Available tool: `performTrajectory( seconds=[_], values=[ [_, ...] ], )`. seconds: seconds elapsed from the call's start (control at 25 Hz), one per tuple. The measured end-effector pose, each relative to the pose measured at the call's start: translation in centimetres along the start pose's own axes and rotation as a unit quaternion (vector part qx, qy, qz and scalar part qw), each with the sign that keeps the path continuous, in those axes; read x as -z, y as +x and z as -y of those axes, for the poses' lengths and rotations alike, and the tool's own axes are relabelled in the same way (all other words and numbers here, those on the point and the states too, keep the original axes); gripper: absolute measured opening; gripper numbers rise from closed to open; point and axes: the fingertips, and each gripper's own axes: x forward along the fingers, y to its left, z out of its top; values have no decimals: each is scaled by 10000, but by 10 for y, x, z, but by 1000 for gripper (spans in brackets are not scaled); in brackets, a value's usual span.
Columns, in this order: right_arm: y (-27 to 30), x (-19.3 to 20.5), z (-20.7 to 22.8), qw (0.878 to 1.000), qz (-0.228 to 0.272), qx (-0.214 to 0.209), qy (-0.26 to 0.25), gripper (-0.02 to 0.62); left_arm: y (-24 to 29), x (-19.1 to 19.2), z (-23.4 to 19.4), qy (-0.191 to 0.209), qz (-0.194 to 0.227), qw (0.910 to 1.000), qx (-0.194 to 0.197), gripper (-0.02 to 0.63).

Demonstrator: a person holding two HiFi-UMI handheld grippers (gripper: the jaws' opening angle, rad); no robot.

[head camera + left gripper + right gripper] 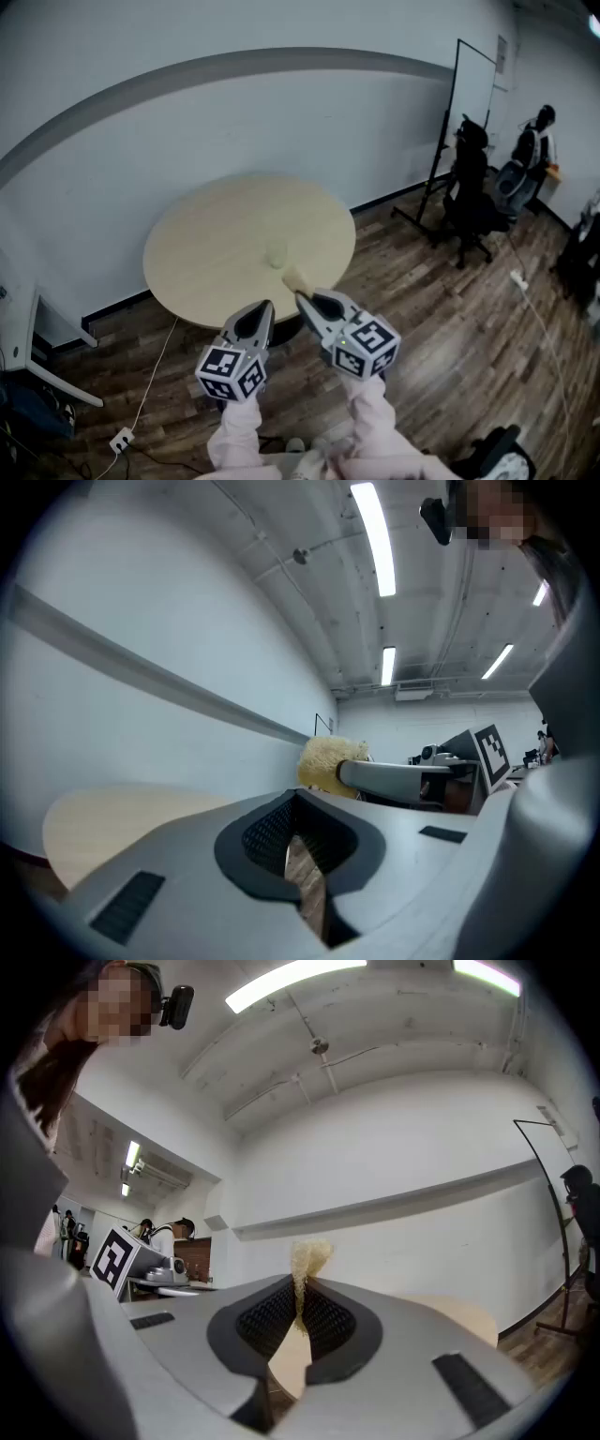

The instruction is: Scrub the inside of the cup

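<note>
Looking down in the head view, we find a round pale wooden table [206, 234] with what we take for a small translucent cup [277, 254] standing toward 6 o'clock of its top. It is so washed out that we cannot tell rim from wall. The right gripper [300, 296] carries a pale yellow fibrous scrubbing pad [293, 278] near the cup, at its 5 o'clock, and the left gripper [266, 305] is just beside, at 7 o'clock. In the left gripper view its jaws are pressed together on nothing, and the cup is out of sight. In the right gripper view the jaws are clamped on the scrubbing pad's lower part, its tuft standing out at 12 o'clock. We judge the cup light and prone to slide or tip, so the left gripper should pinch its wall near the rim. The pad looks soft and easily squashed.
</note>
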Motion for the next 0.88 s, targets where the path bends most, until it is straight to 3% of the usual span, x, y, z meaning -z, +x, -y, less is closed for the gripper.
performTrajectory(
  seconds=[0.88],
  values=[
    [12,10,28,9998,-9,-139,153,28,24,10,-11,-32,-61,10000,-57,-8]
  ],
)
